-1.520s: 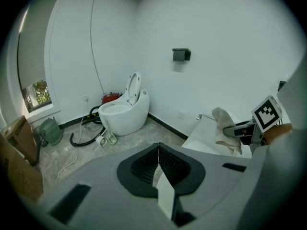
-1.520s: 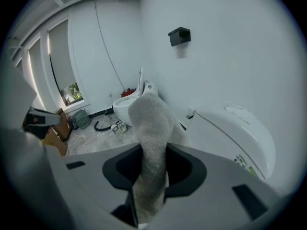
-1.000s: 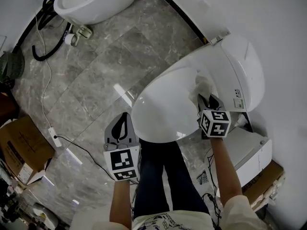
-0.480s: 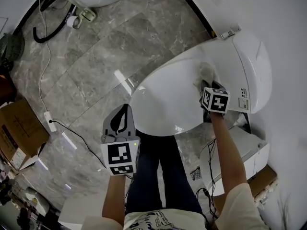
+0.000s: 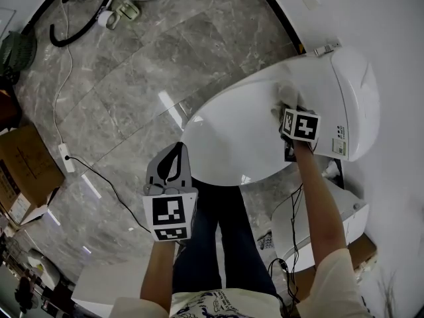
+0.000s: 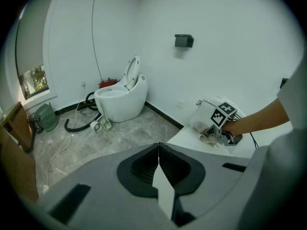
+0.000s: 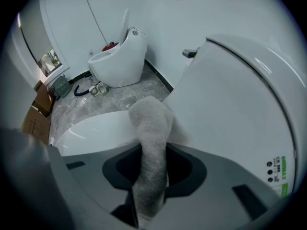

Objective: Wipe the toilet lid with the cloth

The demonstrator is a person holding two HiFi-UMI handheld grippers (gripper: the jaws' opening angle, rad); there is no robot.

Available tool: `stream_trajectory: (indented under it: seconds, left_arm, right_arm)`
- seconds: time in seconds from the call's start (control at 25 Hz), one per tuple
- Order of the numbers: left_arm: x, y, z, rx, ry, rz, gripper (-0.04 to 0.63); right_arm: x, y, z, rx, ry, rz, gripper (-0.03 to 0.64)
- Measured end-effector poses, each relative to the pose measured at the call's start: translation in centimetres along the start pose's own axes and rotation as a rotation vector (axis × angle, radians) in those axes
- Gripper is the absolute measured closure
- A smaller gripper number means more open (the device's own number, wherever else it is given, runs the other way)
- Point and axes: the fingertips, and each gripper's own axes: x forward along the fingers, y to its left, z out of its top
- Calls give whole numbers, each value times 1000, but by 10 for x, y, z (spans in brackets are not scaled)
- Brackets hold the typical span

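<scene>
The white toilet lid lies closed in front of me, its far end at the tank. My right gripper is shut on a pale grey cloth and presses it on the lid's far right part, near the hinge. In the right gripper view the cloth runs up between the jaws onto the lid. My left gripper hangs shut and empty over the floor at the lid's near left edge; its own view shows the jaws closed, and the right gripper far off.
Grey marble floor lies left of the toilet. A second white toilet with black hoses stands at the far wall. A power strip and cable cross the floor. Cardboard boxes sit at the left. A white unit stands right of the toilet.
My right gripper has slid the cloth up the lid toward the tank end. The left gripper has kept its place beside the lid's near edge.
</scene>
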Motion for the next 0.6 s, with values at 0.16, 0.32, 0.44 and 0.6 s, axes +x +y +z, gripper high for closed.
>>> stream_trajectory:
  seconds: [0.16,0.32,0.44,0.6]
  left_arm:
    - [-4,1,-4,-15,3,-4,586]
    - [-10,2,-9,-31,3,3,586]
    - [-14,6,-15,-47,9,14,586]
    - [-22,14,-22,-68,9,35,586]
  right_arm:
    - [-1,4,2,-39,27,-18,511]
    - [1,16,6,-72,45,0,512]
    - [1,33,11,-121,52,13,512]
    - [2,54,12,-190,55,5,512]
